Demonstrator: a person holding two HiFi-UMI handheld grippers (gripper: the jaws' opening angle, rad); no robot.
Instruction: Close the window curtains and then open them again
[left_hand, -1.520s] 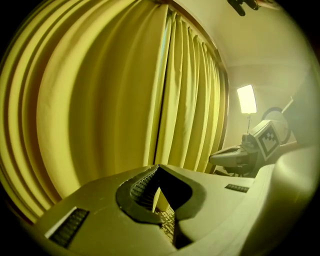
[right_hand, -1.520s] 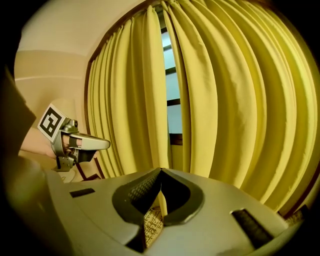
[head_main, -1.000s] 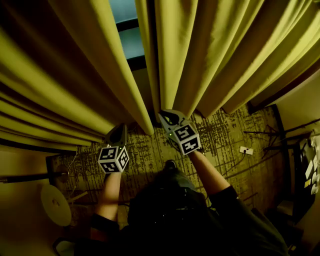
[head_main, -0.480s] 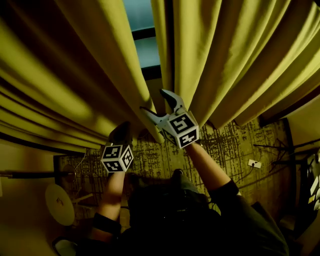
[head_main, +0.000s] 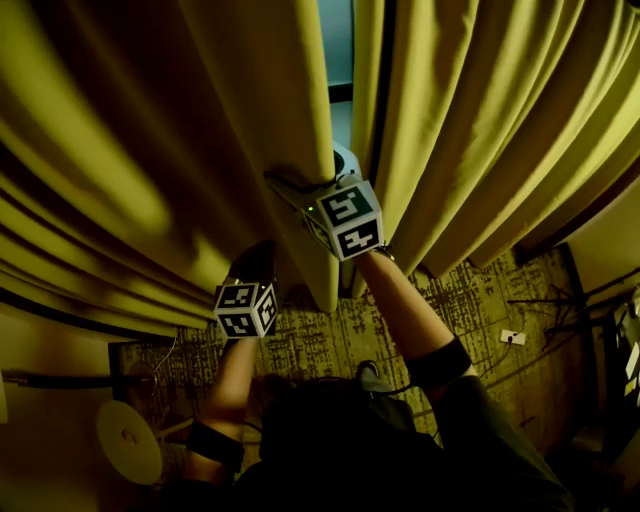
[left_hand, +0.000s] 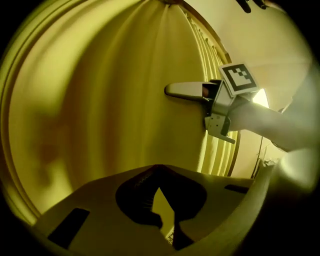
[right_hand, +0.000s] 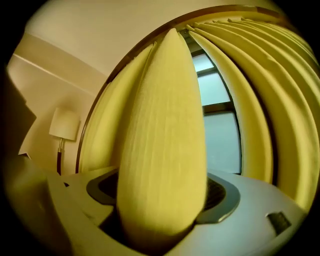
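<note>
Patterned carpet (head_main: 470, 300) lies below. Window glass (head_main: 340, 40) shows between the left-hand curtain (head_main: 200, 120) and right-hand curtain (head_main: 480, 120). The right gripper (head_main: 305, 168) has just been opening; its fingers straddle the left-hand curtain's edge fold. The left gripper (head_main: 255, 262) has its fingers together, empty.

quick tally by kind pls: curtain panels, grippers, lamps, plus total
curtain panels: 2 (left curtain panel, right curtain panel)
grippers: 2 (left gripper, shut; right gripper, jaws have just been opening, with the left curtain panel's edge fold between them)
lamps: 1 (lamp)
total: 5
</note>
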